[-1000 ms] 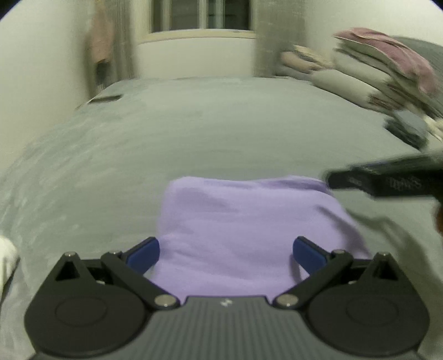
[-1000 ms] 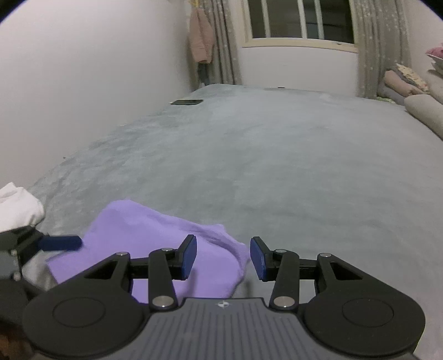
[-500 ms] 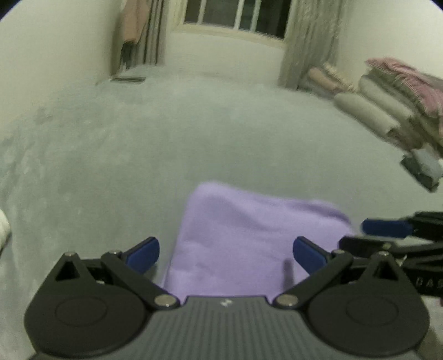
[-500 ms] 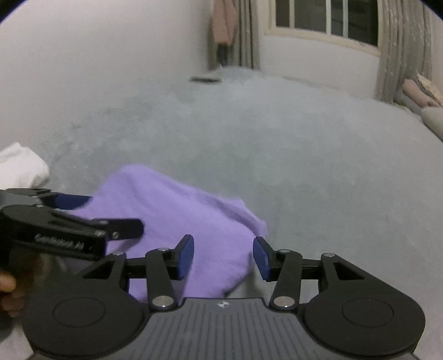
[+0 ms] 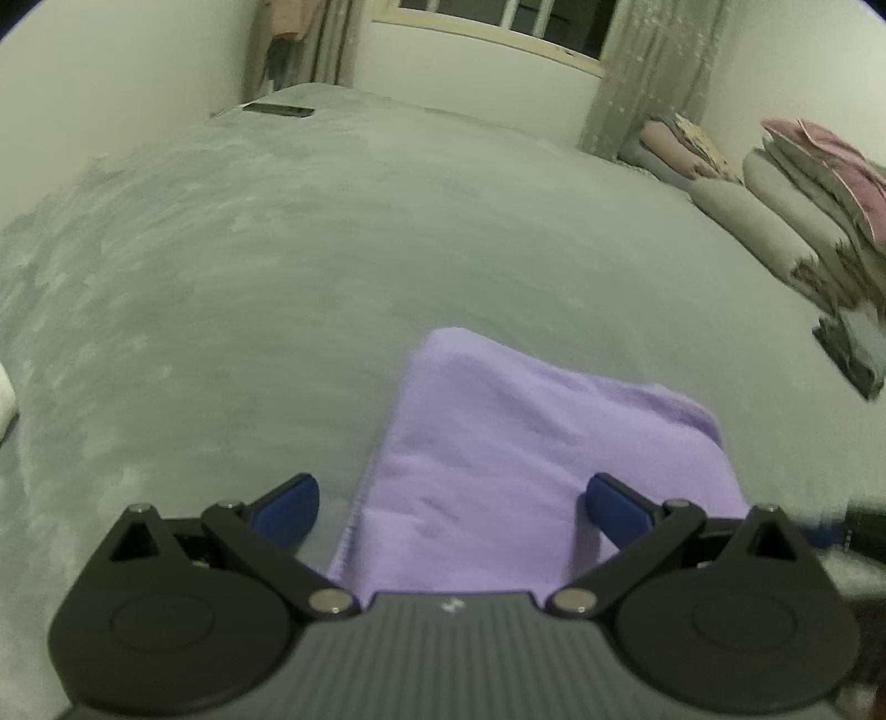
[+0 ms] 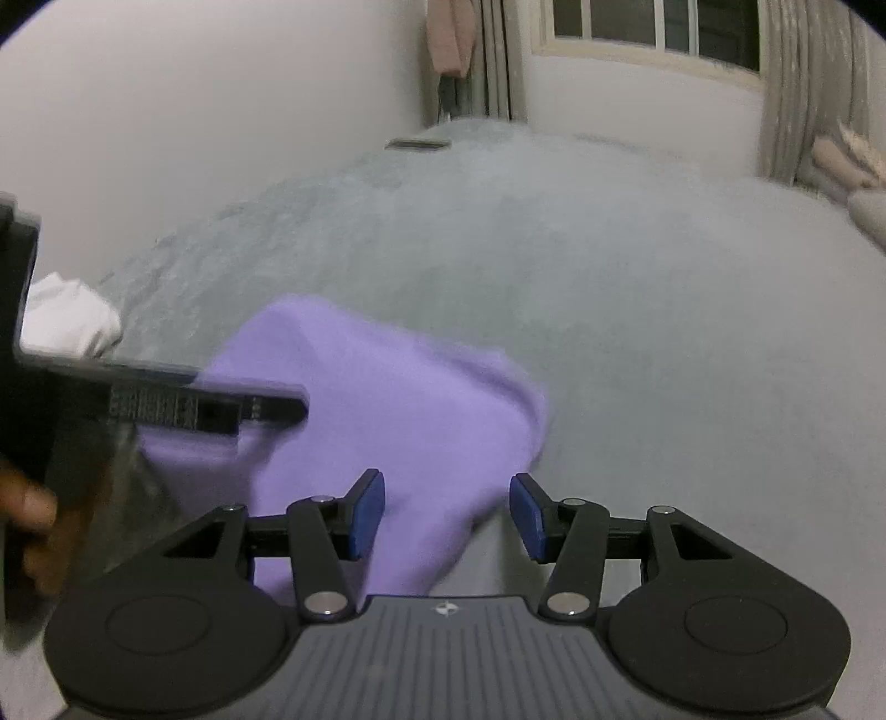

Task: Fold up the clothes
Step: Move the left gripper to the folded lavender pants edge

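Observation:
A folded purple cloth lies flat on the grey bed cover. My left gripper hovers over its near edge, open wide, with the right blue pad over the cloth and the left pad over the cover. In the right wrist view the same purple cloth lies ahead and left. My right gripper is open above the cloth's right corner, with nothing between its fingers. The left gripper's black body crosses the cloth from the left, with a hand behind it.
A white garment lies at the bed's left edge. Stacked pillows and folded bedding line the right side. A dark flat object rests at the far corner near the wall, under a curtained window.
Both grippers have swung left and shifted over the purple cloth, which now sits more to the right in the left wrist view. Both stayed open; the cloth has not moved.

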`<state>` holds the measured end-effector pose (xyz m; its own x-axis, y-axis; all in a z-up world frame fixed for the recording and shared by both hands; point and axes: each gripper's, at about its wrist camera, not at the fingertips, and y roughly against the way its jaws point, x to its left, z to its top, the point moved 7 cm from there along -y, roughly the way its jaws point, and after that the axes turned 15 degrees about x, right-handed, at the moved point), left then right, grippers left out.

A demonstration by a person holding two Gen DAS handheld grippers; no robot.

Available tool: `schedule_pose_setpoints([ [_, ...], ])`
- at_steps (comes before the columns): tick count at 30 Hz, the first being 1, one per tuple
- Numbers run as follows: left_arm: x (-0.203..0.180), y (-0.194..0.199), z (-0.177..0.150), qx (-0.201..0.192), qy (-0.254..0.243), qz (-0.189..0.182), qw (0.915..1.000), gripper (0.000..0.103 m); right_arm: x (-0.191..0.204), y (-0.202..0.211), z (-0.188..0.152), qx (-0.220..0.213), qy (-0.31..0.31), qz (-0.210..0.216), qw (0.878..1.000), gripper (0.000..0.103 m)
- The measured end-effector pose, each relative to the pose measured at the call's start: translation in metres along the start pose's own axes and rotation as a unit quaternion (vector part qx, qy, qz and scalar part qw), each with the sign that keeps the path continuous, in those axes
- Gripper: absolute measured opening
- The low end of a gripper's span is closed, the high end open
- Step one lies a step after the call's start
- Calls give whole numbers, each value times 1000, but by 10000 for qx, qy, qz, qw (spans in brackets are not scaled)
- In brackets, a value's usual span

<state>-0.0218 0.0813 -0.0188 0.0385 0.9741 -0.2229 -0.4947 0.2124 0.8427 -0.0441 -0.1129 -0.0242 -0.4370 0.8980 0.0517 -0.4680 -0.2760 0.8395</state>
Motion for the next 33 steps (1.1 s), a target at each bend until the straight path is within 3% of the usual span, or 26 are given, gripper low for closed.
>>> schedule_pose_setpoints([
  [4, 12, 2, 4, -37, 119, 143, 9998, 103, -4, 3, -9, -4, -82, 64, 9999, 49],
  [12, 41, 19, 14, -253, 584, -10, 9980, 94, -30, 20, -7, -197, -503, 55, 9985, 50],
  [14, 43, 20, 14, -215, 647, -182, 9975, 94, -38, 26, -5, -268, -690, 130, 9972, 50],
  [20, 34, 10, 13, -13, 651, -973, 9931, 94, -48, 21, -8, -168, -1350, 1076, 9848, 50],
  [22, 32, 4, 13, 85, 739, -1200, 9900, 96, -47, 14, -8, -63, -1432, 1220, 9821, 50],
  [26, 33, -4, 18, 96, 782, -1447, 9863, 97, -48, 9, -6, -112, -1545, 1364, 9785, 50],
  [28, 32, -9, 21, 99, 717, -1391, 9876, 96, -48, 6, -4, -142, -1610, 1497, 9754, 50],
  [30, 29, -11, 20, 86, 600, -1267, 9901, 91, -47, 2, -3, -164, -1655, 1585, 9733, 50],
  [33, 28, -10, 18, 100, 543, -1194, 9913, 53, -45, -3, 0, -211, -1718, 1695, 9702, 50],
])
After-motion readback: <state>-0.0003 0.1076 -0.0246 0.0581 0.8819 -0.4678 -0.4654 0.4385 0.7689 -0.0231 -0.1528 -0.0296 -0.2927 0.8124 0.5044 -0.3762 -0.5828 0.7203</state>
